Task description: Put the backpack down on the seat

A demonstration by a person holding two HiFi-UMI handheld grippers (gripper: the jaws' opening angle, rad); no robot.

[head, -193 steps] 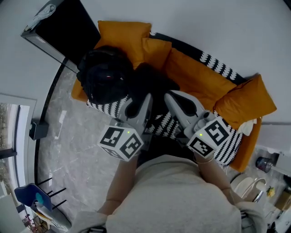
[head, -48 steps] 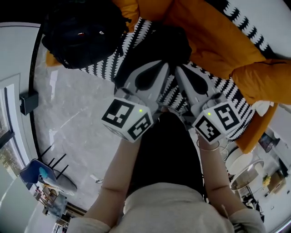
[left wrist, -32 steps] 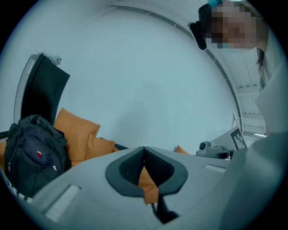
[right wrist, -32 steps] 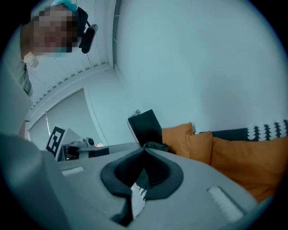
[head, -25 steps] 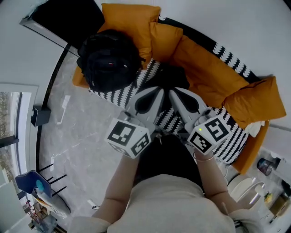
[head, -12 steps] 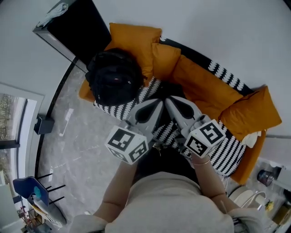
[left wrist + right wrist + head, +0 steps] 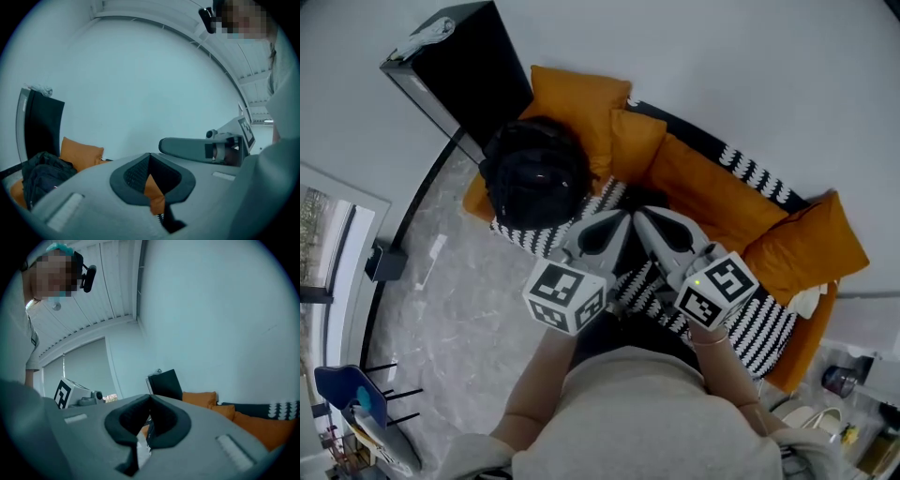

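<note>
On the seat's (image 7: 767, 326) left end sits the backpack (image 7: 534, 183), beside an orange cushion (image 7: 577, 97). My left gripper (image 7: 615, 218) and right gripper (image 7: 641, 217) hover over the seat, both closed on nothing.

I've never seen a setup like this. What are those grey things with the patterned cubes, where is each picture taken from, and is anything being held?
There is no robot here. A person holds a two-jaw gripper in each hand, and the patterned cubes are part of the grippers. The wide picture comes from a camera on the person's head, looking down. It shows the left gripper and right gripper side by side before a sofa. The other two pictures come from cameras riding on each gripper, looking along its jaws. A black backpack sits on the seat at the sofa's left end, against an orange cushion. Both grippers' jaws are closed with nothing between them, so nothing is held.
</note>
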